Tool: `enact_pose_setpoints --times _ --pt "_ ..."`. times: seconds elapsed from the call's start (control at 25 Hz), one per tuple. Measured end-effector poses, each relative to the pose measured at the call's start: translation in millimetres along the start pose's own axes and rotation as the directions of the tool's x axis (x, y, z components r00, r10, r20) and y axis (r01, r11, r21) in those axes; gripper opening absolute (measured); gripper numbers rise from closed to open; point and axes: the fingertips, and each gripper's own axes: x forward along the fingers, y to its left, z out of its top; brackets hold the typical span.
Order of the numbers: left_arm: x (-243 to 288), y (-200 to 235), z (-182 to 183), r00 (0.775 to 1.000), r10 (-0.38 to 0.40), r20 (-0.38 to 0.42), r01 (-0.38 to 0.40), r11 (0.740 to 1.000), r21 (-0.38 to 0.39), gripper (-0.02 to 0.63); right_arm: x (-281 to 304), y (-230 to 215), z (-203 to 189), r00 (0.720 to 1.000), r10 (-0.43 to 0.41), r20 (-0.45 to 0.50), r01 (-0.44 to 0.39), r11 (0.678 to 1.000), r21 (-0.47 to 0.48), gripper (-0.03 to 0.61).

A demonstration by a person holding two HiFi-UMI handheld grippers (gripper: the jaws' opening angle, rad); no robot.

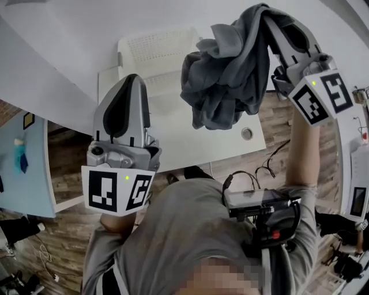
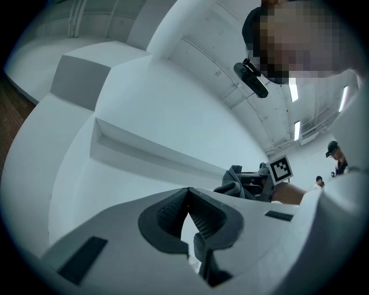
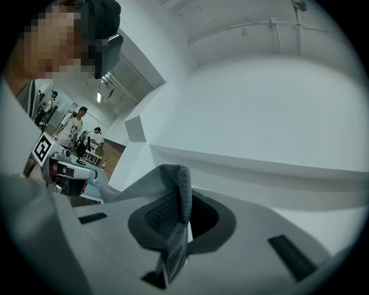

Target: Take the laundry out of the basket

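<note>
The right gripper [image 1: 266,16] is clamped on a fold of the grey garment [image 1: 230,69]. Its own view shows cloth pinched between the pads, with a ridge of it standing up past the tips. The rest of the garment hangs bunched below that gripper and clear of the basket [image 1: 151,50], which sits on the table [image 1: 52,34] beneath and to the gripper's left. The left gripper [image 1: 134,79] is closed with nothing in it, raised nearer the person and well apart from the cloth.

Judged from this, the lift is done and the step in hand is the carry and set-down. The hold is on a small fold only, so I'd move the right gripper sideways smoothly, without jerks. Hold it high until the hanging bulk has passed the basket rim — a trailing end could catch there. Lower onto bare table beside the basket, let the bulk settle, then release. The left gripper could come under the heavy underside if the fold looks like slipping.
</note>
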Motion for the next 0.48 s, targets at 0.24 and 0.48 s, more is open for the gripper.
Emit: enact_pose_setpoints --times 0.24,0.48 --pt "13.0 -2.4 -10.3 1.0 -0.008 -0.03 0.008 1.0 0.002 0.008 -27.6 8.0 -67.5 0.995 -0.013 -0.095 0.016 0.999 0.038 0.018" --pt "31.4 3.4 -25.8 0.997 0.011 -0.076 -0.011 1.0 0.009 0.008 -44.1 35.6 -175.8 0.974 0.009 -0.227 0.037 0.98 0.196 0.02"
